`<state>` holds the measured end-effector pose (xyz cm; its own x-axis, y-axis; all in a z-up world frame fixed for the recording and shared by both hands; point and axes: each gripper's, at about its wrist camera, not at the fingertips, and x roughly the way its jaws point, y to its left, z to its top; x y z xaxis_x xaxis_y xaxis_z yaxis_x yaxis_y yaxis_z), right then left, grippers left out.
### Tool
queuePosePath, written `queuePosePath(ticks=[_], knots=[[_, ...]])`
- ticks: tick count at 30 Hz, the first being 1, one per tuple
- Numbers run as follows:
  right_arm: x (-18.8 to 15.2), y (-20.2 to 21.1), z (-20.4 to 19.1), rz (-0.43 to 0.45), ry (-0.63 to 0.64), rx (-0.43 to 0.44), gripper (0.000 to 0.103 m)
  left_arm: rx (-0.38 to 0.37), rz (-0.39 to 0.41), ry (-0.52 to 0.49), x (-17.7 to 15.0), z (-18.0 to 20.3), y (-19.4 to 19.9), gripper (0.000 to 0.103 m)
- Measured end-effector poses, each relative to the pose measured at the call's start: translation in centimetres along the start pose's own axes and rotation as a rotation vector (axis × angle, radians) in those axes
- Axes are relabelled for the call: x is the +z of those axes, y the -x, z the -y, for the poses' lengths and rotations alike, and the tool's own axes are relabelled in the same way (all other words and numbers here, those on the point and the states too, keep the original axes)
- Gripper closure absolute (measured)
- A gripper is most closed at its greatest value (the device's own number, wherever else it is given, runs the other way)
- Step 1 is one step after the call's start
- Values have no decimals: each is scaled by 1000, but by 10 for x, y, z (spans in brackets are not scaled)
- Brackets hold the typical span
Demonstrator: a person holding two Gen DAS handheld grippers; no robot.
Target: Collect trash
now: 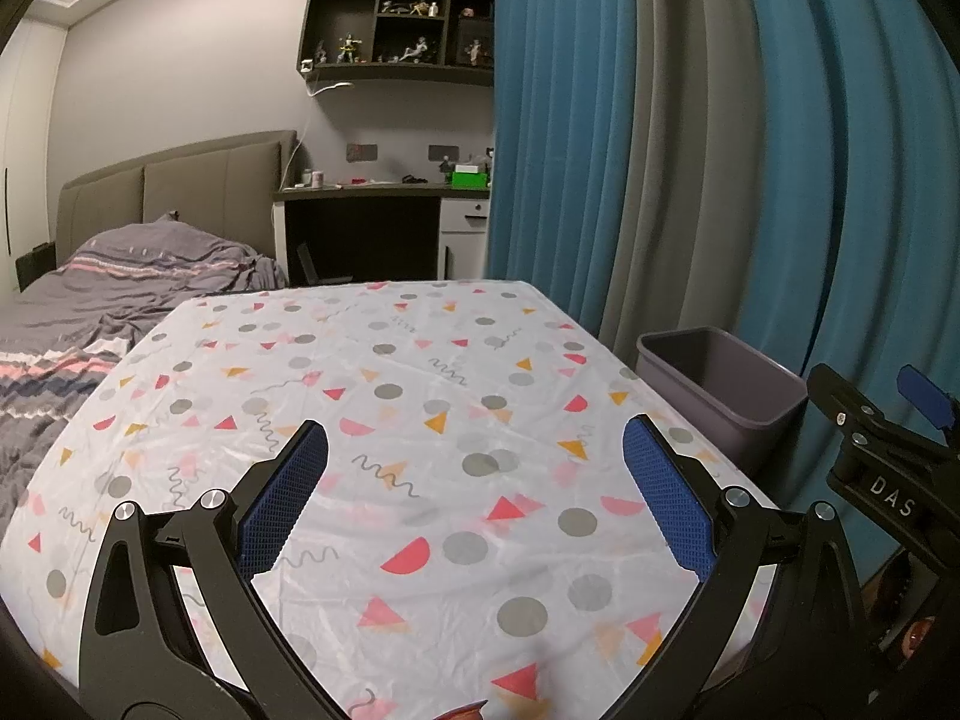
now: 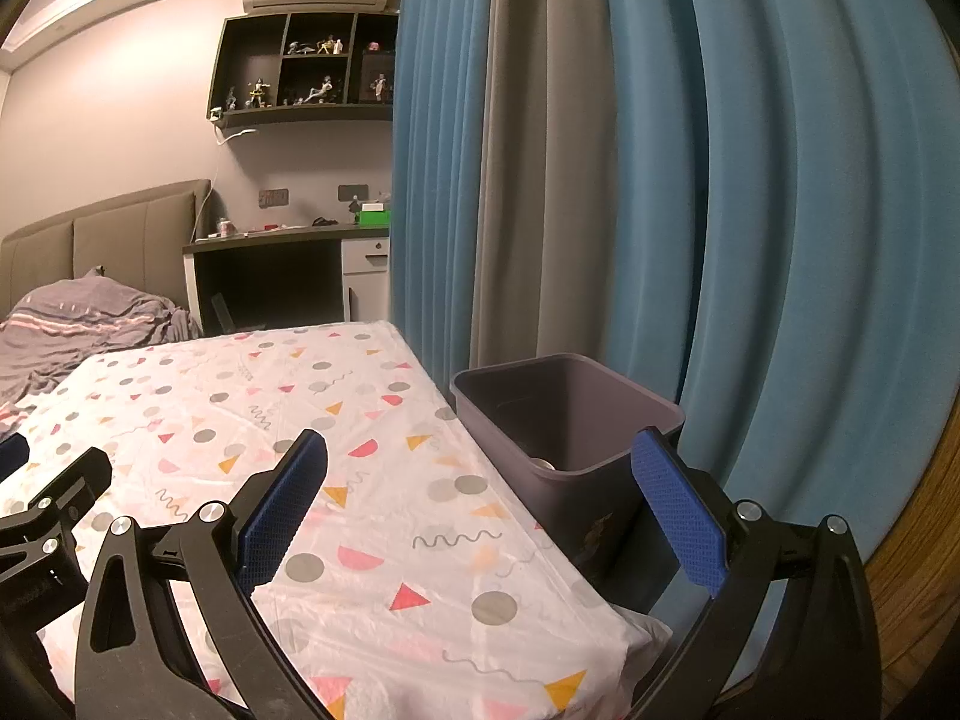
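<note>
A grey plastic bin (image 1: 729,405) stands on the floor off the table's right edge; in the right wrist view the bin (image 2: 576,468) holds a small pale object (image 2: 545,464) at its bottom. My left gripper (image 1: 474,450) is open and empty above the patterned tablecloth (image 1: 384,420). My right gripper (image 2: 480,468) is open and empty over the table's right edge, beside the bin, and shows at the right of the left wrist view (image 1: 882,420). No trash lies on the visible tablecloth (image 2: 300,432).
Blue and grey curtains (image 2: 660,180) hang behind the bin. A bed with grey bedding (image 1: 90,300) lies left of the table. A dark desk (image 1: 372,222) and wall shelves (image 1: 396,18) stand at the back.
</note>
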<state>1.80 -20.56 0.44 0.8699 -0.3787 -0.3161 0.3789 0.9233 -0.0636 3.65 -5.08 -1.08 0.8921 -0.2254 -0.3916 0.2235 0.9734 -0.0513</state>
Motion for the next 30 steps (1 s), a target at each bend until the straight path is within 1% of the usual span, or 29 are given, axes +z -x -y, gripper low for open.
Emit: queuePosePath(ticks=[25, 30], knots=[[-1, -1, 2, 0, -3, 1, 6, -3, -1, 3, -1, -1, 0, 6], [-1, -1, 2, 0, -3, 2, 6, -6, 2, -1, 3, 3, 0, 6]])
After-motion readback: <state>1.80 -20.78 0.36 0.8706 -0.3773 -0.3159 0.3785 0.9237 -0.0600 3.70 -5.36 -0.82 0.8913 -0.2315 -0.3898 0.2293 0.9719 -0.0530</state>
